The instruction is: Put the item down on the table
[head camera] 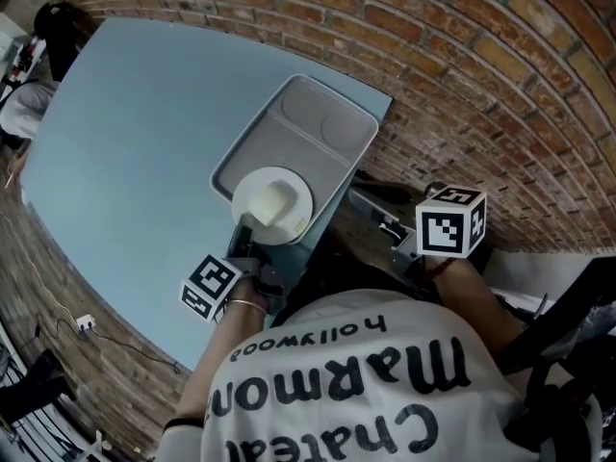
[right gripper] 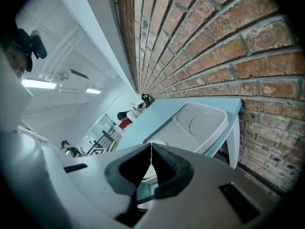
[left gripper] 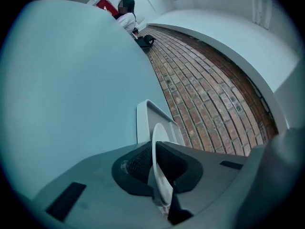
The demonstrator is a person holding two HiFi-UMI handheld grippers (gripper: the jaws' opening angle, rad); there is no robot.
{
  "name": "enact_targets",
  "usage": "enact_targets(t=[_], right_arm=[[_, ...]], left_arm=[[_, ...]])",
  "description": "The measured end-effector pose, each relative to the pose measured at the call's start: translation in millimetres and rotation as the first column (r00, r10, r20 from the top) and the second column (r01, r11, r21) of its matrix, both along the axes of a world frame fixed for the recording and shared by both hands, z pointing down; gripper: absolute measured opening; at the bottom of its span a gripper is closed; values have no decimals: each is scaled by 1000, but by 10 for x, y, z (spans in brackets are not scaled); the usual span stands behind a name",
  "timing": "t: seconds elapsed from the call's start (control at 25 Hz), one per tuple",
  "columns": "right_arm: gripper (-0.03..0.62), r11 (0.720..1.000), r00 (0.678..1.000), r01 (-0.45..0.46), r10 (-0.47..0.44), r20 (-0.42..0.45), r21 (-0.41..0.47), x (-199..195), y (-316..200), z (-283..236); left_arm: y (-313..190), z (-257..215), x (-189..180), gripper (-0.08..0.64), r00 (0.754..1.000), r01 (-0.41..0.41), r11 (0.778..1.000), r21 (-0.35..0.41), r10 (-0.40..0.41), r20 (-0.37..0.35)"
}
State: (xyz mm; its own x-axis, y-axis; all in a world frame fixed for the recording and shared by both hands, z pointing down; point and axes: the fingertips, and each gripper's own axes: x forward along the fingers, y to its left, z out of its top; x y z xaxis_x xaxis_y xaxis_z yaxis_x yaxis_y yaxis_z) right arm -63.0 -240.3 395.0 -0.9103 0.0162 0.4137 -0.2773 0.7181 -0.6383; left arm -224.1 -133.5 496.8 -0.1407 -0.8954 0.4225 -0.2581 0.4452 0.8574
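Low in the centre of the head view, the left gripper (head camera: 248, 237) reached up-frame from the person's forearm, its marker cube at lower left. Its jaws were nearly together, clamped on the near rim of a round white plate (head camera: 274, 203). That plate lay face-up and roughly level over the near end of a grey rectangular plastic tray (head camera: 322, 128), whose long axis ran from frame centre toward upper right on the pale blue table (head camera: 144, 133). Whether the plate touched the tray could not be told. Being round, it showed no long axis, and the left gripper view showed it edge-on. At right, over the red brick floor (head camera: 481, 85), the right gripper (right gripper: 151, 151) pointed toward the tray, jaws together and empty.
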Motion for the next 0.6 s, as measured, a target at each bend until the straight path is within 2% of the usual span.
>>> enact_targets(t=[0.32, 0.48, 0.6], right_arm=[[11, 1000, 1000, 13, -13, 3, -2, 28, -57, 5], [11, 1000, 1000, 18, -18, 9, 5, 42, -113, -17], [11, 999, 999, 32, -32, 16, 6, 45, -139, -36]], left_arm=[[-34, -48, 13, 17, 990, -19, 998, -63, 27, 141], [-41, -61, 1, 24, 975, 0, 994, -105, 23, 220], [-46, -68, 0, 28, 968, 12, 993, -118, 18, 249]])
